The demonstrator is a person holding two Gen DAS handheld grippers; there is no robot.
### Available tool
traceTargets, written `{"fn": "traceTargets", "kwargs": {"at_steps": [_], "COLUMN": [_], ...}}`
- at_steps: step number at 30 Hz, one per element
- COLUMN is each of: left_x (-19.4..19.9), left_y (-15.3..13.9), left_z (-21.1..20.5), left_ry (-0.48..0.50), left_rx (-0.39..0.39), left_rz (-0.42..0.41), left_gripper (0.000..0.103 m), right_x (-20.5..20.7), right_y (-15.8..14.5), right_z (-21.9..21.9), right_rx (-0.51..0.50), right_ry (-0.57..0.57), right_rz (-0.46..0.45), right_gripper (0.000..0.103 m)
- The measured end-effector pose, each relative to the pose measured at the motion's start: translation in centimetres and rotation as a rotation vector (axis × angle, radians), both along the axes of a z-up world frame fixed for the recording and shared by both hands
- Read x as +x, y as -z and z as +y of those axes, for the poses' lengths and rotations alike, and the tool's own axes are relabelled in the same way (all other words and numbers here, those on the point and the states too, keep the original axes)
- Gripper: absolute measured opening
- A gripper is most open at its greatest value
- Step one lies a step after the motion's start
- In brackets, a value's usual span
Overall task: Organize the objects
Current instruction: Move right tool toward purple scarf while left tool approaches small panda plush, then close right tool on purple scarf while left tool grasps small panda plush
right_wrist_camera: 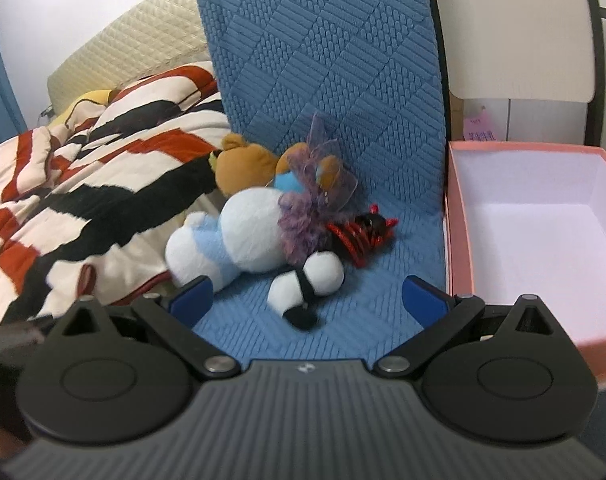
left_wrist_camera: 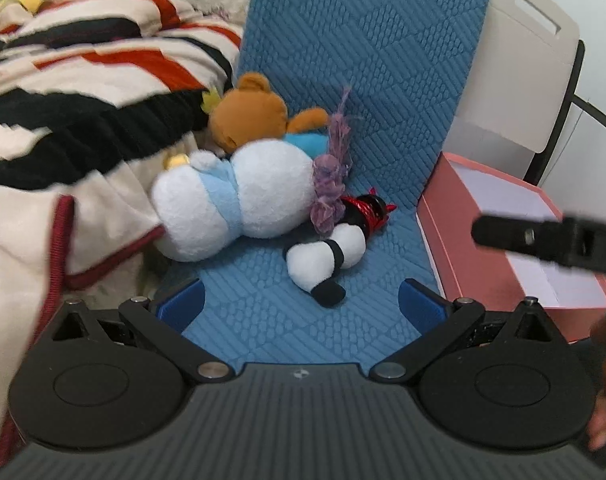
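Both tools are spread wide and carry nothing. The left gripper and the right gripper each hover low over the blue quilted mat, fingers aimed at the toy pile, likely a staging pose before a first pick.

The toys lie heaped where the mat bends up into a backrest. The small black-and-white plush lies nearest, at the front of the pile and free of the others on its near side, so it looks like the easiest grab. Behind it the big white and light-blue plush lies on its side, touching the striped blanket at its left. The brown bear is tucked behind it against the backrest. A purple fuzzy item drapes over the white plush, and a red-and-black item sits just beside it; what either is cannot be told.

The pink box stands open just right of the mat, white interior bare, probably the target for the toys. In the left view the right tool's finger crosses over the box.

Judged stage: nothing sorted yet, all 5 items outside the box.
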State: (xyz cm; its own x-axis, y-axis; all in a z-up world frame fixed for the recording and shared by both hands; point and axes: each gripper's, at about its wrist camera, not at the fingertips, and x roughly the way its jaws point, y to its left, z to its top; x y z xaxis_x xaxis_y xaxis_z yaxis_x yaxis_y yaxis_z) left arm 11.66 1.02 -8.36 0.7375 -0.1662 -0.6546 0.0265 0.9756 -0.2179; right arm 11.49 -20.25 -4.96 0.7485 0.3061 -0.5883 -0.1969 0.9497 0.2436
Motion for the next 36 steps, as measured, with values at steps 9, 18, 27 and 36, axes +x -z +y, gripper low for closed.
{"fn": "traceTargets", "kwargs": {"at_steps": [9, 18, 27, 36], "left_x": [6.3, 11.0, 14.4, 15.0], "left_y": [4.3, 7.7, 10.7, 11.7], "left_z": [-0.8, -1.4, -1.6, -1.9], "left_ry": [0.021, 0.046, 0.076, 0.116], "left_rx": [-0.043, -0.015, -0.008, -0.078], "left_rz": [0.032, 0.097, 0.162, 0.165], "left_gripper": [0.103, 0.103, 0.094, 0.081], "right_x": [6.8, 15.4, 20.8, 22.6], "right_y": [2.2, 5.7, 9.7, 11.2], "right_z": [-0.3, 1.0, 2.9, 2.9], "right_rx": [0.052, 0.173, 0.166, 0.260], "right_ry": [-0.018, -0.128, -0.211, -0.262], "right_rz": [-0.058, 0.051, 0.182, 0.256], "right_gripper": [0.103, 0.099, 0.069, 0.033]}}
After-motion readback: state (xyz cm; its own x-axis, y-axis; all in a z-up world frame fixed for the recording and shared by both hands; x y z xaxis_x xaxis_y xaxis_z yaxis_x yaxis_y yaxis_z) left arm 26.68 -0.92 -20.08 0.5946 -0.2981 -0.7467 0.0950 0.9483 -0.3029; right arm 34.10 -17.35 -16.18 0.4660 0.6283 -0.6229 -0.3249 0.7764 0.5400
